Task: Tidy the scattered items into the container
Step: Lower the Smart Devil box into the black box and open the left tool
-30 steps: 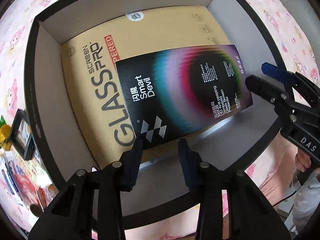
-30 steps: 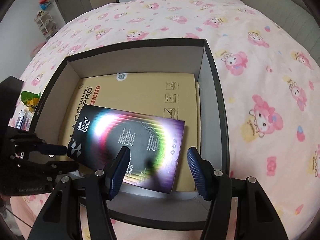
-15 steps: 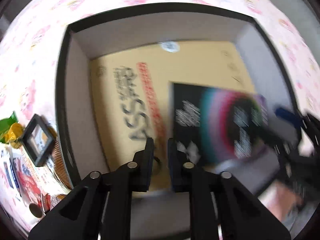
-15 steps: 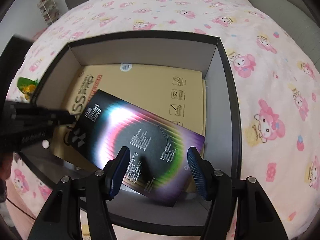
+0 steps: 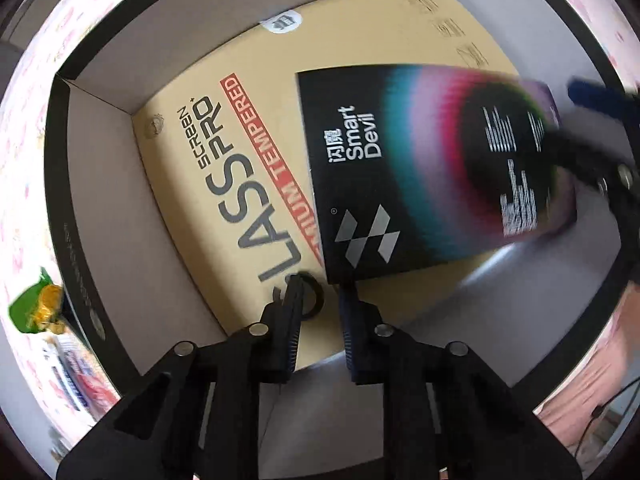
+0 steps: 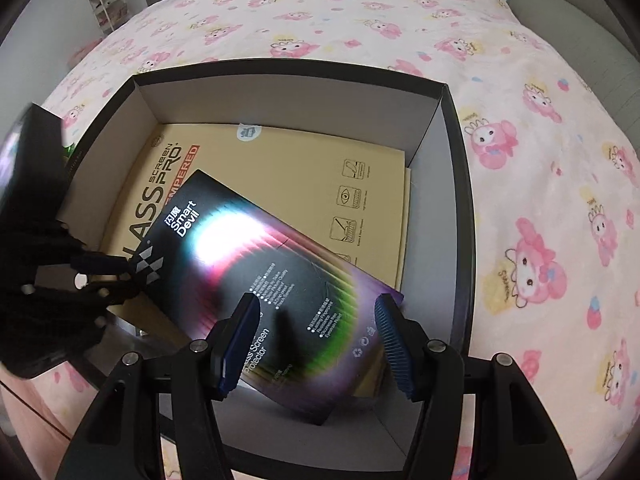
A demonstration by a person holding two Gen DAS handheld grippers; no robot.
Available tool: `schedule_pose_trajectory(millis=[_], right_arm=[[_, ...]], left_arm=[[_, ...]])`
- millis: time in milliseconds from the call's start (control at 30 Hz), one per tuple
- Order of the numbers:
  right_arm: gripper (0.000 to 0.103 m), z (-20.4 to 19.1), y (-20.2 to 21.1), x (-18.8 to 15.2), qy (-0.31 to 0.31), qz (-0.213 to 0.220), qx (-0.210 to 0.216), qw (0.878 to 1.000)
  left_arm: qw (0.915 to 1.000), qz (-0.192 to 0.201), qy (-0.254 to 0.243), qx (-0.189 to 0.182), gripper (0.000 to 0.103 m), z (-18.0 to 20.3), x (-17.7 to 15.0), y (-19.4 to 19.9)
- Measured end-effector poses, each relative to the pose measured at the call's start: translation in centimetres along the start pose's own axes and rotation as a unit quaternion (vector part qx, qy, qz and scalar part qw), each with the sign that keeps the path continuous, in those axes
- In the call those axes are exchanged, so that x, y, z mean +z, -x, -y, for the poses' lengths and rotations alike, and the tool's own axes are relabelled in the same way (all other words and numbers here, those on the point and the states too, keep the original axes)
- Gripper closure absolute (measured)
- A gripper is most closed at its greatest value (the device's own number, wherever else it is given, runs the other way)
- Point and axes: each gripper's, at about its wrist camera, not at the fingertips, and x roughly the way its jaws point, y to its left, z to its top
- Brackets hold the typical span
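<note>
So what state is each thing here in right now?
Container: open, no lid on it.
Tan package: lying flat on the container floor.
Black package: lying askew on top of the tan package.
Left gripper: open, holding nothing.
Right gripper: open, holding nothing.

Fisheye warp — glare, motion blur

Two flat packages (image 6: pixel 280 208) (image 6: pixel 280 280), one box (image 6: pixel 456 200)
</note>
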Motion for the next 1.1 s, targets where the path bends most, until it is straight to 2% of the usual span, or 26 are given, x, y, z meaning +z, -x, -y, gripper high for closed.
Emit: schedule_pose_trajectory(millis=[100,200,300,433,533,700,900,1000,1100], right_arm=[[0.047,-0.2,0.0,-0.1,0.000,0.002,0.006,1.000],[0.047,-0.4,0.0,0.0,0.000,0.004,0.014,1.000],[0.047,-0.5,0.1,0.0,-0.001,0.006,0.021,1.000],[0.047,-0.8,0.1,0.1,-0.001,0.008,0.031,0.999],[0.047,-0.9,-0.3,0.3,-0.008,0.002,0.038,0.999],[0.047,-1.4,0.1,0.2,-0.012,0.000,0.052,0.999],[0.047,-3.9,-0.3,0.7,0.045,-0.017,0.075,0.996],[0.047,-4.1,-1.6,0.8,0.039,-0.031,0.041,0.998],[0.047,-3.0,-2.4,0.6,0.002,-0.042,0.017,0.999]], left_arm=[[0.9984,0.038,0.041,0.007,0.085,-1.3,1.3,1.1],[0.9918,0.071,0.103,-0.023,0.085,-3.0,2.5,1.9],[0.9871,0.076,0.136,-0.037,0.085,-3.2,2.6,1.5],[0.9844,0.083,0.149,-0.042,0.086,-2.3,1.9,1.6],[0.9826,0.087,0.158,-0.045,0.092,-1.6,1.6,1.7],[0.9801,0.105,0.165,-0.033,0.097,-0.5,3.6,2.1],[0.9798,0.098,0.160,-0.070,0.093,1.6,2.3,2.5],[0.9791,0.094,0.157,-0.088,0.093,2.7,1.7,2.7],[0.9781,0.090,0.154,-0.107,0.093,3.7,1.1,2.9]])
